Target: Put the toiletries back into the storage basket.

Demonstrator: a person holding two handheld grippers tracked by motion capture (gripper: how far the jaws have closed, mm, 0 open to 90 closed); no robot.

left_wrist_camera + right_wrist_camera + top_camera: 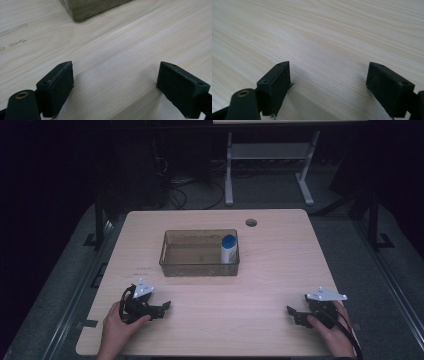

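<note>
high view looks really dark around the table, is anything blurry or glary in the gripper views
High view: the table is evenly lit, the room behind falls into near black, and the bottle in the bin looks soft. Left gripper view: the wood grain is sharp, the bin corner at the top is slightly blurred, and soft shadows lie by the jaws. Right gripper view: no glare, grain crisp.

Pale wooden desk (215, 320) with a round cable hole (251, 223) near the far edge; behind, white table legs (229, 170) and dark cables (176, 195) on grey floor (345, 240).
</note>
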